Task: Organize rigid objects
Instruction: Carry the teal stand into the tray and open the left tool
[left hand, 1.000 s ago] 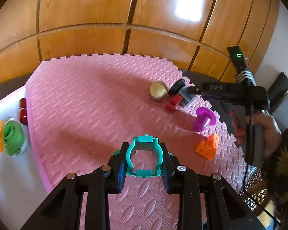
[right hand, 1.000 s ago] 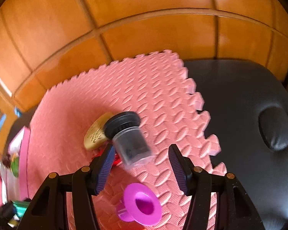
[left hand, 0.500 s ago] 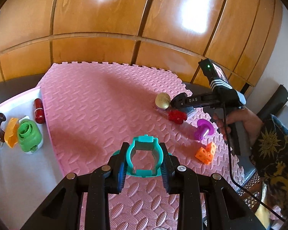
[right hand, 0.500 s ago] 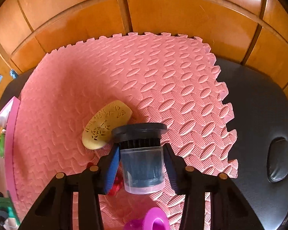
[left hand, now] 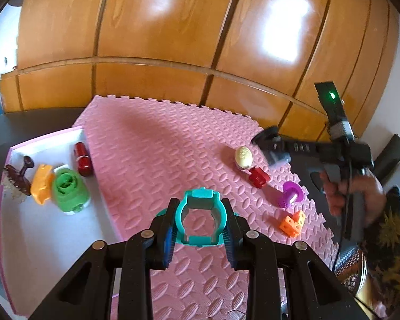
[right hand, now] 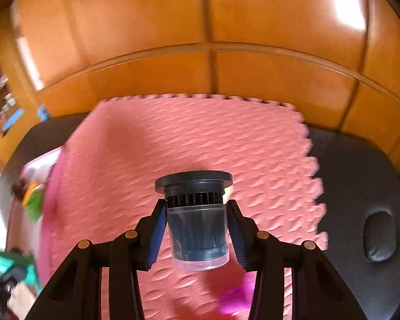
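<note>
My left gripper (left hand: 200, 222) is shut on a teal ring-shaped frame (left hand: 200, 217) and holds it above the pink foam mat (left hand: 157, 144). My right gripper (right hand: 197, 226) is shut on a black-capped clear cylinder (right hand: 197, 221), lifted above the mat (right hand: 173, 138); it also shows at the right in the left wrist view (left hand: 273, 149). On the mat lie a gold egg-shaped piece (left hand: 243, 156), a red block (left hand: 258, 177), a purple spool (left hand: 290, 194) and an orange cheese-like block (left hand: 292, 222).
A white tray with a pink rim (left hand: 40, 234) lies left of the mat. It holds a green round piece (left hand: 66, 189), an orange piece (left hand: 41, 182), a brown piece (left hand: 20, 176) and a red capsule (left hand: 83, 155). Wooden panels stand behind. A dark table (right hand: 360, 176) surrounds the mat.
My right gripper closed on the black-capped cylinder and lifted it off the mat, away from the gold piece. My left gripper, still holding the teal frame, swung left, bringing the tray more into view.
</note>
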Available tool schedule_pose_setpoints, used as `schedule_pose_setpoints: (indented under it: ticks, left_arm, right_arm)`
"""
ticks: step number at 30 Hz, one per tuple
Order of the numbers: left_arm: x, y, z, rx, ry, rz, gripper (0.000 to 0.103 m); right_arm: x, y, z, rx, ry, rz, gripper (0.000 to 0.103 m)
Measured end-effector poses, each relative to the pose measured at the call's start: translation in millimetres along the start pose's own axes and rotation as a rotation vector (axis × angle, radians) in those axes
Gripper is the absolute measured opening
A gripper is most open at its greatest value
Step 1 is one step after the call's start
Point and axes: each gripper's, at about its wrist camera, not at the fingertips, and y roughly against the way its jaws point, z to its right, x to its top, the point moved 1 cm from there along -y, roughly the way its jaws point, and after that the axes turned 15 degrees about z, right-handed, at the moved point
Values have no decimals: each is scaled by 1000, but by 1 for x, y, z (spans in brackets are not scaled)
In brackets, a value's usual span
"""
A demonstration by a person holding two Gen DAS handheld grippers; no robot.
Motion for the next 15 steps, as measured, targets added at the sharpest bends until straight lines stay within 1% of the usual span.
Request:
schedule_pose_setpoints:
  ticks: [4,6,8,10,13,15]
  left_arm:
    - [3,11,-13,45,9,19,30]
    - [6,17,-22,81,20,26,30]
    - [8,22,-31,136,9,35,30]
    - [9,28,-38,188,-7,42,30]
    - [8,34,-55,259,3,40,30]
    - [6,38,-65,290,11,40,30]
  right_arm:
    - [-27,-10,-43,98,88,-69,44]
    - [-45,-23,-61,114,140,-129,44]
    - [-58,-34,-72,113,175,-167,44]
    - [-67,-41,-79,113,202,-159,44]
    - [-69,-47,-82,115,196,-146,44]
    - [-71,-50,-83,118,190,-145,44]
